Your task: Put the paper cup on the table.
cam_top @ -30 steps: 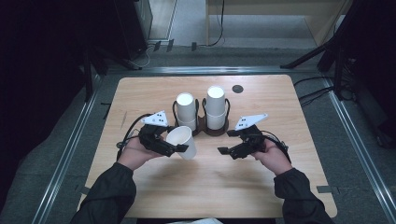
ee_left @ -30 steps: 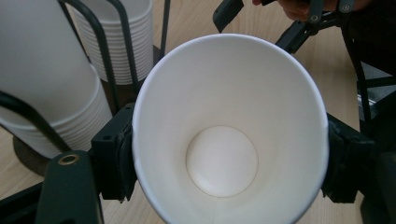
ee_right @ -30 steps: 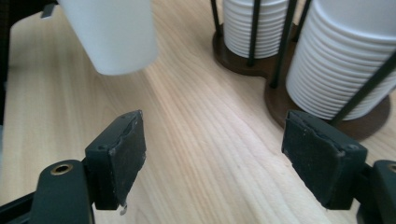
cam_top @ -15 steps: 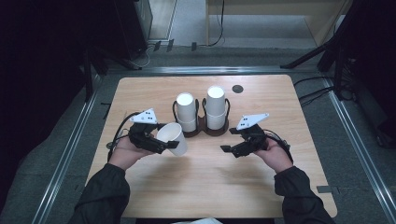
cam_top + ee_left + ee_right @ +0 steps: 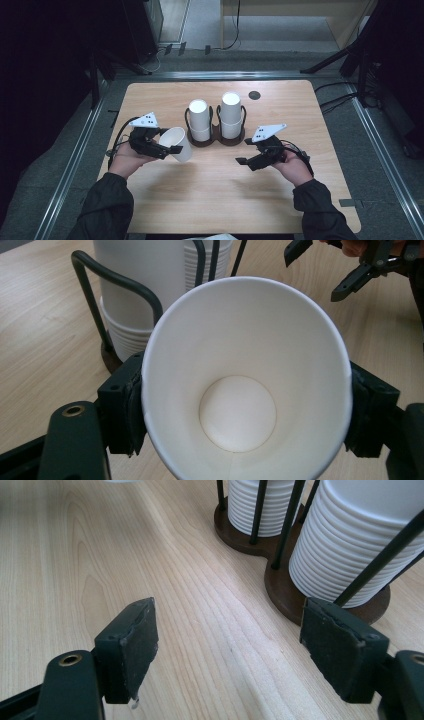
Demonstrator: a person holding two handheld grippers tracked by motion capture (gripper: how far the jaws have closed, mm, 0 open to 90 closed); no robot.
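Landmark: I take the dark two-ring wooden cup stand (image 5: 217,131) holding stacked white cups.
Cup: single white paper cup (image 5: 176,143) just left of the stand, tilted.
Left gripper (image 5: 167,146): clamped on the cup's wall.
Right gripper (image 5: 246,152): jaws wide, empty, right of the stand.
Handling: I judge it light, thin, crushable; squeeze gently near the rim.

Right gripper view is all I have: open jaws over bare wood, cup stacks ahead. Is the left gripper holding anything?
Observer: Yes, the left gripper is shut on a white paper cup.
Operator: Anything in it?
Observer: No. The left gripper view looks into its mouth, and it is empty.
Operator: How is it oriented?
Observer: In the high view it is tipped, mouth toward the person's left, beside the two-stack cup holder.
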